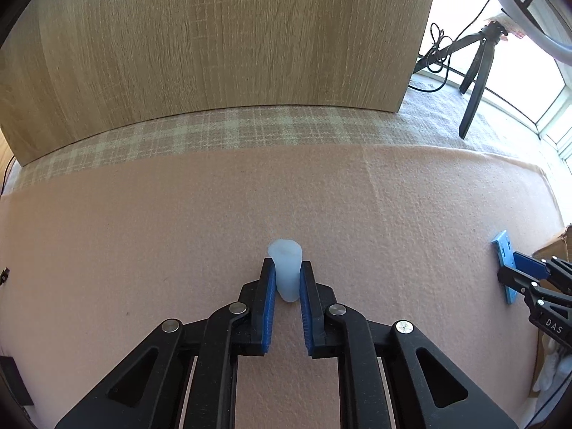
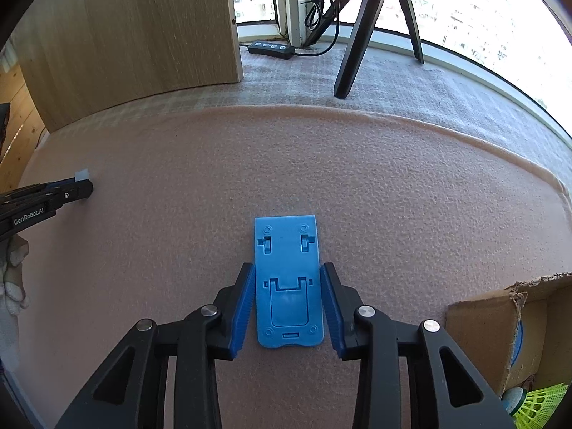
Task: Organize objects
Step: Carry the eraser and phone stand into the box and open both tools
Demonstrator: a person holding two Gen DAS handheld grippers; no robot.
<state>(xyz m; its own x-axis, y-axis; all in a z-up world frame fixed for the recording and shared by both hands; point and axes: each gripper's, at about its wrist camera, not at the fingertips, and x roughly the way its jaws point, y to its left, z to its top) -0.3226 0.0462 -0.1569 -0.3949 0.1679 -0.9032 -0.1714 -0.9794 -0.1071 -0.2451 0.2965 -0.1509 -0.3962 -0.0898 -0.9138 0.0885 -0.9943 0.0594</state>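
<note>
In the left wrist view my left gripper [image 1: 288, 268] is shut on a small translucent white tapered cap [image 1: 286, 268], held just over the pink felt mat [image 1: 143, 232]. It also shows in the right wrist view [image 2: 81, 175] at the far left. In the right wrist view my right gripper [image 2: 287, 271] straddles a flat blue plastic phone stand [image 2: 287, 282] lying on the mat; its blue pads [image 2: 246, 300] sit close to the stand's sides with a thin gap visible. The stand and right gripper show at the right edge of the left wrist view [image 1: 506, 257].
A wooden panel [image 1: 214, 35] stands upright behind the mat. A black tripod [image 2: 361, 18] and a cabled controller [image 2: 271, 48] stand by the window. An open cardboard box [image 2: 500, 321] at the right holds a yellow-green shuttlecock [image 2: 536, 404].
</note>
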